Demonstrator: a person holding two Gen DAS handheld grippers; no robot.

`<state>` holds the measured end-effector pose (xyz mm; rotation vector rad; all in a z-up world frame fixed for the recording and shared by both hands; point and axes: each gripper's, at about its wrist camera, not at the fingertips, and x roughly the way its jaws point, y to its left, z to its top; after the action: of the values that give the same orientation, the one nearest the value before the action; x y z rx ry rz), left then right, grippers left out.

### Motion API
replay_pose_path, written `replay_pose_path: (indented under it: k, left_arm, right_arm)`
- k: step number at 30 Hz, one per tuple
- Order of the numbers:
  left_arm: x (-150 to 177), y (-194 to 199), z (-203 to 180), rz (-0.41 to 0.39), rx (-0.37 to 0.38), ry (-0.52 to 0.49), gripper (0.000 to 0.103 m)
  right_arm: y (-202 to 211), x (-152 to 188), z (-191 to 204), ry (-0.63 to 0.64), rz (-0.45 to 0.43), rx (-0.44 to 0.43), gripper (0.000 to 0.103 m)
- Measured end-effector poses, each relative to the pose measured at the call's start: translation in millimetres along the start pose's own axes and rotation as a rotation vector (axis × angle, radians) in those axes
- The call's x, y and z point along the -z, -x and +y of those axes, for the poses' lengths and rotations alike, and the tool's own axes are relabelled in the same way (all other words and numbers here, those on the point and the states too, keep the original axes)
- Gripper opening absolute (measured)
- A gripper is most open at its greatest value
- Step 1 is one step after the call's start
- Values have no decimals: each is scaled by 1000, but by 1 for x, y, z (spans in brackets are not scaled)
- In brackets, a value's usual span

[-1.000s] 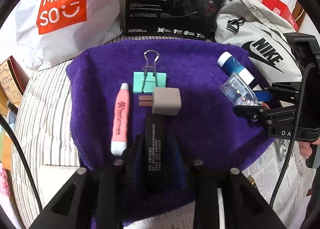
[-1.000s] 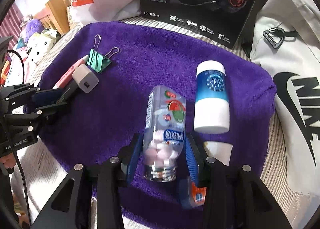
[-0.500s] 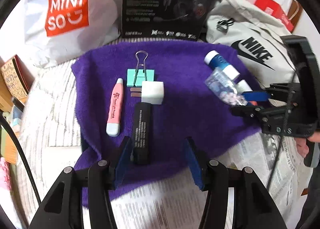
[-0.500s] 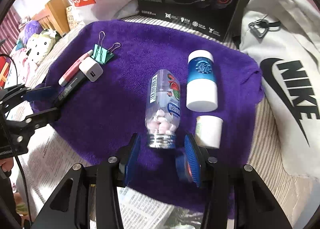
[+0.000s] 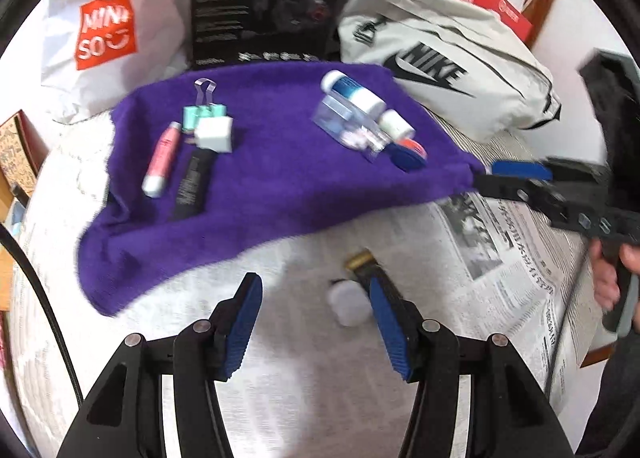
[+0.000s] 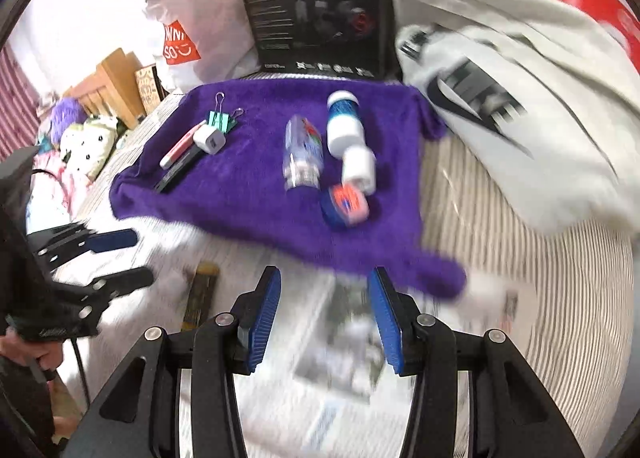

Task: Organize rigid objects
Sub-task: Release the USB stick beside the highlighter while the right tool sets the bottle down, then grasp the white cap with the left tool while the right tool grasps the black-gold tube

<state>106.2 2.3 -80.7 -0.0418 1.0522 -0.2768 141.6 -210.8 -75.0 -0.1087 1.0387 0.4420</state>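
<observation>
Clear candy bottle point(image 6: 303, 152) lying on purple towel point(image 6: 256, 194).

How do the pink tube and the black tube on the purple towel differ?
The pink tube is pale pink with a white cap at its near end; the black tube is dark with fine white print. The pink one looks shorter and lies free on the towel; the black one's far end meets the white charger. Both lie flat, side by side, roughly parallel.
</observation>
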Motion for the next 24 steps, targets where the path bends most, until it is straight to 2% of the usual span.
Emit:
replay_pose_path:
  k: [4,9,15,24]
  left_arm:
    - [0,-16,-12,35,1,-6,54]
    - [6,-29,-12,71,-79,-21,54]
    - [14,-27,-1,74,-78,0,54]
    - [9,-35,-10,54,-82,-72,51]
  right_arm:
    - [11,38,-8,-56,6,-14,46]
    - [12,69,-10,-101,29,-43,46]
    - [6,81,-2,-107,43,-70,46]
    - [0,87,9,-107,61,-90,46]
